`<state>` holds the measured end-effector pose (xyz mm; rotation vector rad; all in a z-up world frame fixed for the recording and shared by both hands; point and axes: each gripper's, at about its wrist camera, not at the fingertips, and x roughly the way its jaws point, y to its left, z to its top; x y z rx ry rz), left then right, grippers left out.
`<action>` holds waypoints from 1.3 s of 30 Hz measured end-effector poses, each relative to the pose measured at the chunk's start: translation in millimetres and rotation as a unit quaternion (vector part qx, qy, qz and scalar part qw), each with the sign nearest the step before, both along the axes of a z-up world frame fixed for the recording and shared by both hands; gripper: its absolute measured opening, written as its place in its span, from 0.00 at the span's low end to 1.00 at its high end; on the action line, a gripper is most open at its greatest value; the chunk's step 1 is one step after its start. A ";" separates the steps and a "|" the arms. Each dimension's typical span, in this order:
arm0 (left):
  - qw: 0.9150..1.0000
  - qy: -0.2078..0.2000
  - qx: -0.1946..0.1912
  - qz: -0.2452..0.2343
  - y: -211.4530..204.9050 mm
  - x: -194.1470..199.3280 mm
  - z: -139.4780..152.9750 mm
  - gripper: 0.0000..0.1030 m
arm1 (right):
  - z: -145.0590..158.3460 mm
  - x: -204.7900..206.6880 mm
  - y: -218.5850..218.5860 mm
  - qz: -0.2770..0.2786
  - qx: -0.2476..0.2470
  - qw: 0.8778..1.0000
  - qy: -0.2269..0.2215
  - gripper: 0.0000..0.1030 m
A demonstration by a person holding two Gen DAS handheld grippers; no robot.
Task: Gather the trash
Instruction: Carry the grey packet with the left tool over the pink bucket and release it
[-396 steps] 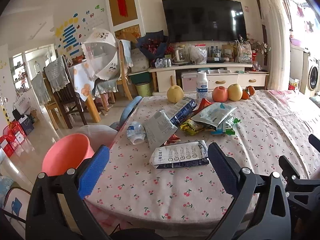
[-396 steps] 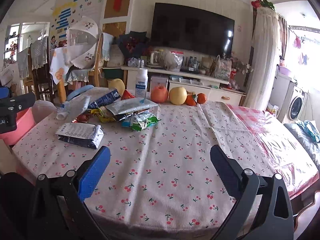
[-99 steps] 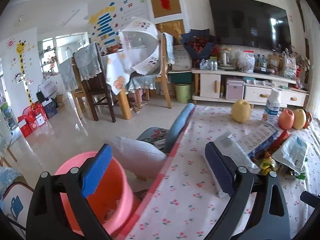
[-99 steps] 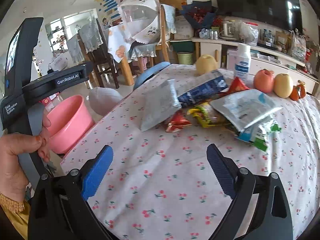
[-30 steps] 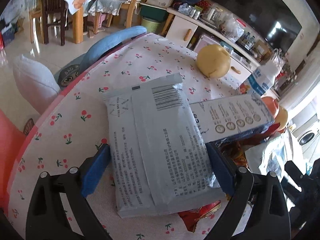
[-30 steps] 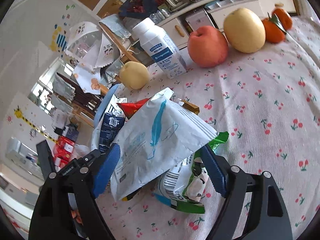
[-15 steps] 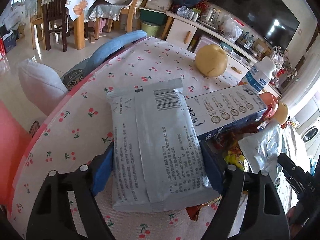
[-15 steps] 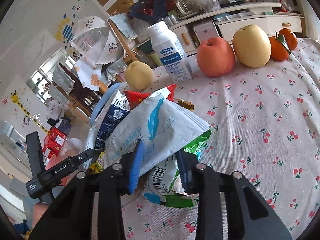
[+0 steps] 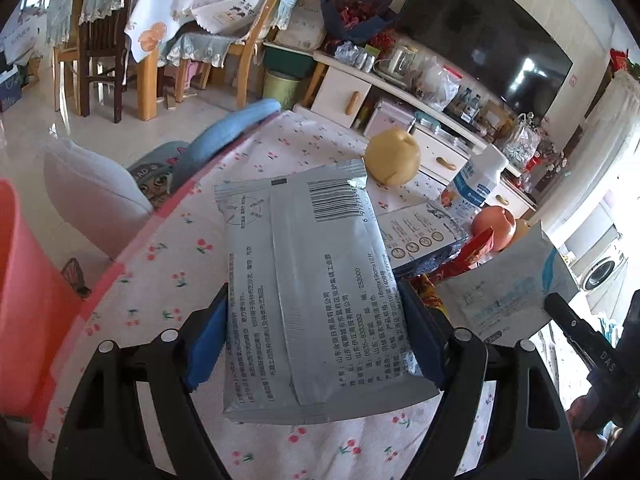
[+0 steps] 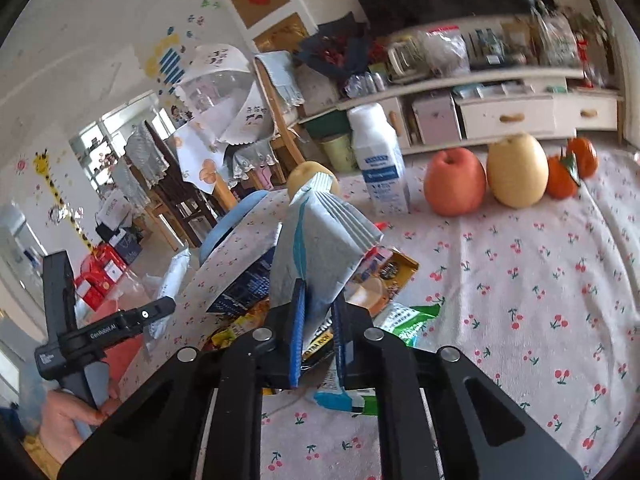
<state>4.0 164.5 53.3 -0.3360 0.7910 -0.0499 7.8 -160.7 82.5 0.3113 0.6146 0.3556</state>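
Your left hand-held gripper (image 9: pixel 316 344) has its blue pads clamped on the sides of the grey packet (image 9: pixel 308 280) — lifted off the cherry-print worktop (image 9: pixel 160 288). Your right hand-held gripper (image 10: pixel 318 336) has just closed to a narrow pinch on the white pouch with a blue feather (image 10: pixel 320 240), raised above the wrapper pile (image 10: pixel 384 280) — the pink bin (image 9: pixel 24 280) sits beside the worktop's left edge.

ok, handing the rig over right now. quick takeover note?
Left gripper: shut on the grey packet, lifted off the table.
Right gripper: fingers just closed on the white pouch, also raised.
Pink bin sits on the floor off the table's left edge.
Done: both pieces gripped. Left: drop both in the bin, then clear the remaining wrapper pile. The fruit and milk bottle probably stay.
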 end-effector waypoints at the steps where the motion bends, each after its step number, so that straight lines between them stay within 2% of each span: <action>1: 1.000 -0.003 0.000 0.000 1.5 -2.4 2.4 0.77 | 2.5 -2.5 2.8 0.002 -0.008 1.000 -0.005 0.12; 6: 1.000 -0.029 0.004 0.001 8.9 -16.2 16.4 0.77 | 14.1 -16.7 17.1 0.008 -0.036 0.999 -0.025 0.09; 11: 0.999 -0.045 0.016 -0.003 9.4 -28.5 24.3 0.78 | 32.4 -39.0 33.8 0.005 -0.076 0.995 -0.067 0.08; 18: 0.998 -0.056 0.023 0.000 19.6 -37.2 30.4 0.78 | 42.5 -61.0 50.7 0.011 -0.090 0.992 -0.083 0.08; 29: 0.996 -0.083 0.018 0.036 53.3 -51.9 45.3 0.78 | 67.1 -83.9 85.9 0.035 -0.072 0.992 -0.102 0.08; 39: 0.988 -0.112 0.017 0.108 108.9 -76.8 62.6 0.78 | 93.9 -94.4 166.7 0.103 -0.045 0.986 -0.122 0.08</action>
